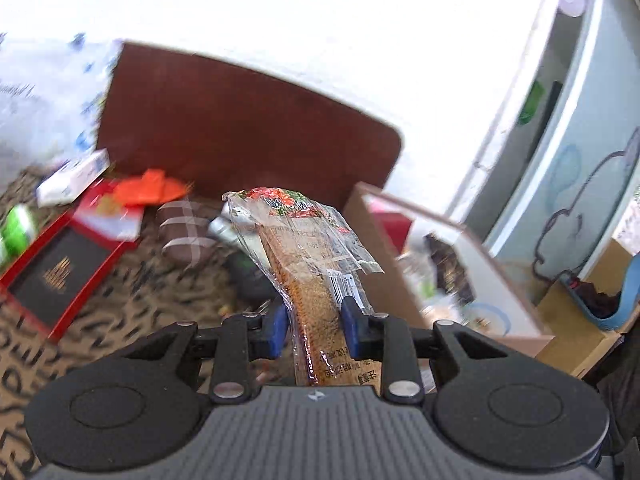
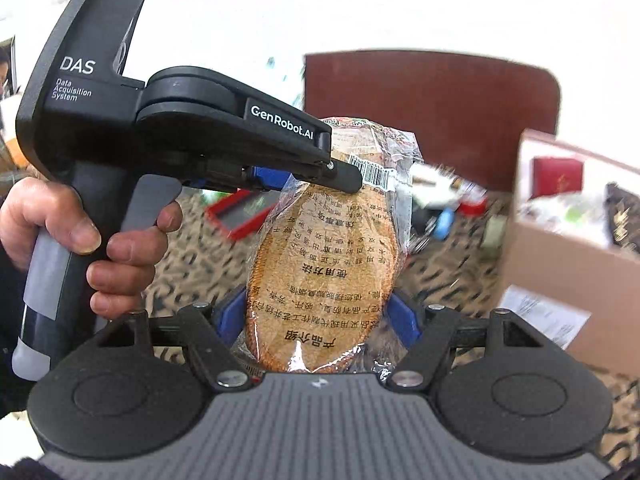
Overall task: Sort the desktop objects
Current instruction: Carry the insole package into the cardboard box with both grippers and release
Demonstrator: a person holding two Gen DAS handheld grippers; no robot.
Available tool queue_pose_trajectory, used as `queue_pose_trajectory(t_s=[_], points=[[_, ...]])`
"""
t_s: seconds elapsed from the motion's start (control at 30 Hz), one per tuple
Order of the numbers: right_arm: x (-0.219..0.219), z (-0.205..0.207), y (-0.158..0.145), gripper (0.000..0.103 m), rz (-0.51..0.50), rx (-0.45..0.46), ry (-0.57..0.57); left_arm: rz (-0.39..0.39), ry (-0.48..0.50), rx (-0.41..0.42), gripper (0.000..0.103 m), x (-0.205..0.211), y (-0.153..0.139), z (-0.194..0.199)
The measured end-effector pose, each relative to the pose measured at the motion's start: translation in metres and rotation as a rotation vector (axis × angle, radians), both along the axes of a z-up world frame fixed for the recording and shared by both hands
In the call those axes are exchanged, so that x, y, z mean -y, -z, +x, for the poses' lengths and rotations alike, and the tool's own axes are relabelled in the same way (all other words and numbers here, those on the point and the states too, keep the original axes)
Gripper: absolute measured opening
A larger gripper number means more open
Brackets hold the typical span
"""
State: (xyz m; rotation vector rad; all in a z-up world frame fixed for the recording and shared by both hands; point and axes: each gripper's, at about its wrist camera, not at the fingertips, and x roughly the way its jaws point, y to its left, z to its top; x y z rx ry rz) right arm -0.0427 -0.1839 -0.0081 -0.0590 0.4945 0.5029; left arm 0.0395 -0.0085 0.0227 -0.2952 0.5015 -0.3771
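Leopard-patterned cloth (image 1: 132, 280) covers the work surface, with a dark red-brown chair back (image 1: 248, 132) standing beyond it against a bright white wall. Left wrist view: the left gripper (image 1: 314, 326) is clamped narrowly on a clear-wrapped tan pad (image 1: 316, 248), its blue pads (image 1: 276, 326) pressing the thin edges of the packet, which rises forward and upward from between the jaws; a barcode label (image 1: 344, 284) lies just ahead of the right-hand pad. Left of the jaws and farther out rest a red-framed black box (image 1: 60, 276), a plaid pouch (image 1: 186, 230), an orange wrapper (image 1: 150, 188) and a white carton (image 1: 74, 178), all blurred. Right of the jaws stands an open cardboard box (image 1: 440, 264) with mixed contents too blurred to tell apart. Right wrist view: the right gripper (image 2: 318, 318) grips the same packet across its broad face near its lower end, jaws held wide by the pad's width, blue pads (image 2: 404, 326) against both sides; printed text runs upside down on the wrapper. Ahead of and above these jaws, the left gripper enters from the left, carried by a hand (image 2: 100, 248) wrapped round its grey handle, and its fingers pinch the packet's upper part beside the barcode. Right of the jaws, the cardboard box holds a small red case (image 2: 558, 178).
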Motion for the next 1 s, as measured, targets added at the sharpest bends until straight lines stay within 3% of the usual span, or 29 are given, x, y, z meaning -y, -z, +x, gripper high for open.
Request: queue_pose_trajectory(t_s=[0.47, 0.73, 1.0], points=[[0.090, 0.016, -0.041, 0.071, 0.019, 0.174, 0.201, 0.027, 0.189, 0.152, 0.029, 0.112, -0.059, 0.038], [0.144, 0.047, -0.039, 0.071, -0.021, 0.197, 0.306, -0.037, 0.283, 0.075, 0.030, 0.171, -0.058, 0.089], [0.188, 0.091, -0.024, 0.071, -0.080, 0.138, 0.360, -0.044, 0.326, -0.012, 0.030, 0.227, -0.038, 0.136]])
